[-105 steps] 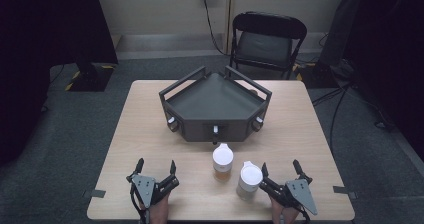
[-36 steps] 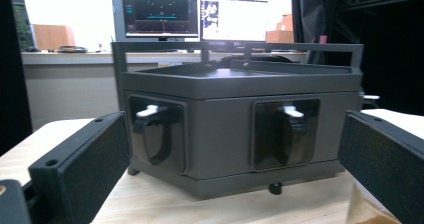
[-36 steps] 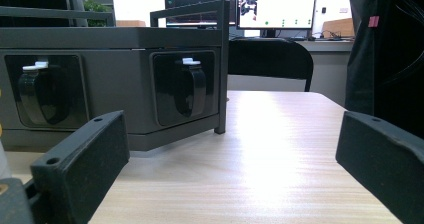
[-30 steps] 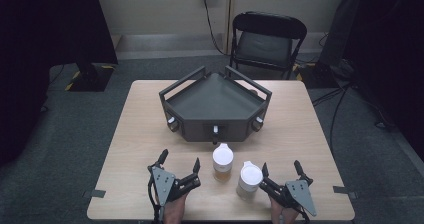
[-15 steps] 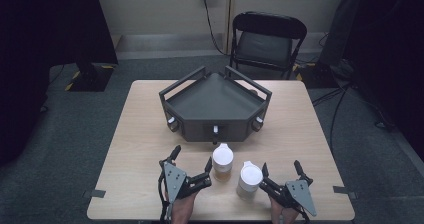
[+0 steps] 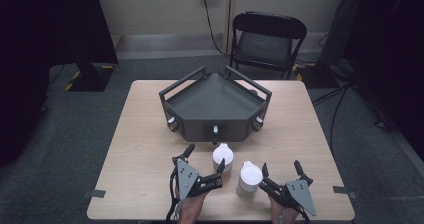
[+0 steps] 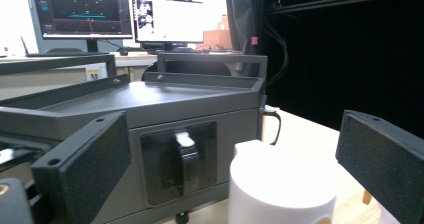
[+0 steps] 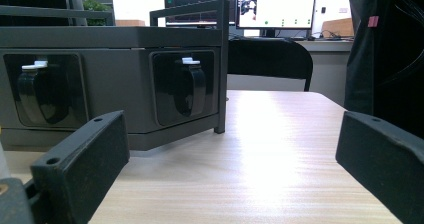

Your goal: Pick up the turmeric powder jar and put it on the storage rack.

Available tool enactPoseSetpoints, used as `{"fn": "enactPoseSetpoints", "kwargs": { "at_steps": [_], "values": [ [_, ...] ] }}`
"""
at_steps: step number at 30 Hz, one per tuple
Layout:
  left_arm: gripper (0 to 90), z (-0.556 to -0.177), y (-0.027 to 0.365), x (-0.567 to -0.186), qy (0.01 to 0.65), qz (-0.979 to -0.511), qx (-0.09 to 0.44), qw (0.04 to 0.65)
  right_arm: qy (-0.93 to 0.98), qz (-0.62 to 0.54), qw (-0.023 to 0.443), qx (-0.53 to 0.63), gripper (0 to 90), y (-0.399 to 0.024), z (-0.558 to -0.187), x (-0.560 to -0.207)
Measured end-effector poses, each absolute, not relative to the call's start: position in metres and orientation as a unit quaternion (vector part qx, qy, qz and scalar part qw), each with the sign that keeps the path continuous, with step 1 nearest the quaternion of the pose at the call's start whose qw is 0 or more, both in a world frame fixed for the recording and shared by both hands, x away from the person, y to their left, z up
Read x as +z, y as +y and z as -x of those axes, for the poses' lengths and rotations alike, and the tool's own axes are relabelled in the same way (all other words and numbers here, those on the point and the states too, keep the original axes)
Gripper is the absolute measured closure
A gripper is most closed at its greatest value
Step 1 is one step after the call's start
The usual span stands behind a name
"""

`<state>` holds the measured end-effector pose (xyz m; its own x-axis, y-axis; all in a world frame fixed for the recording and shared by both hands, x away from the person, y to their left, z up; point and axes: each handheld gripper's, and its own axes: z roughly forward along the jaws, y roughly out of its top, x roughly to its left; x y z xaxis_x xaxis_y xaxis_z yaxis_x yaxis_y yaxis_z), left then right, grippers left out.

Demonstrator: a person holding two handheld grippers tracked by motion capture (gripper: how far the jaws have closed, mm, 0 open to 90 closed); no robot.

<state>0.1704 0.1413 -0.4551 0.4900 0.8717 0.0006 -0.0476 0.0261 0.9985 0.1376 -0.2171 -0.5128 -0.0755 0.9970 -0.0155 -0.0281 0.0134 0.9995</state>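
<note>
Two white cups stand on the wooden table (image 6: 145, 149), in front of a dark grey three-sided machine (image 6: 215, 104). My left gripper (image 6: 205, 157) is open, and its right jaw tip is close against the left cup (image 6: 223, 156). The left gripper view has that cup (image 7: 280, 184) low between the spread jaws of my left gripper (image 7: 232, 159), untouched by either pad. The machine (image 7: 150, 109) rises right behind it. My right gripper (image 6: 281, 167) is open just right of the other cup (image 6: 249, 178). Nothing lies between the jaws of my right gripper (image 8: 232, 159), which face bare table (image 8: 260, 154).
The machine's front faces carry recessed black latches (image 8: 190, 89). A black folding chair (image 6: 267, 39) stands beyond the table's far edge. Monitors (image 7: 85, 14) sit on a desk in the background. Dark curtains hang on both sides of the room.
My left gripper has moved right and forward from the table's front left to the left white cup. The right gripper and both cups have stayed put.
</note>
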Motion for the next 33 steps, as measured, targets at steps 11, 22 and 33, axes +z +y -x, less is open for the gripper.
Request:
{"fn": "enactPoseSetpoints", "kwargs": {
  "at_steps": [11,22,33],
  "values": [
    [4.9,-0.183,0.130,-0.460,0.337,-0.620,0.343,0.620,0.515,-0.470,0.491,0.522,0.0,-0.217,-0.138,-0.513],
    [13.1,-0.185,0.118,-0.468,0.351,-0.628,0.334,0.609,0.515,-0.470,0.491,0.522,0.0,-0.217,-0.138,-0.513],
    [21.1,-0.190,0.112,-0.475,0.362,-0.637,0.331,0.594,0.515,-0.471,0.491,0.521,0.0,-0.217,-0.138,-0.513]
  ]
}}
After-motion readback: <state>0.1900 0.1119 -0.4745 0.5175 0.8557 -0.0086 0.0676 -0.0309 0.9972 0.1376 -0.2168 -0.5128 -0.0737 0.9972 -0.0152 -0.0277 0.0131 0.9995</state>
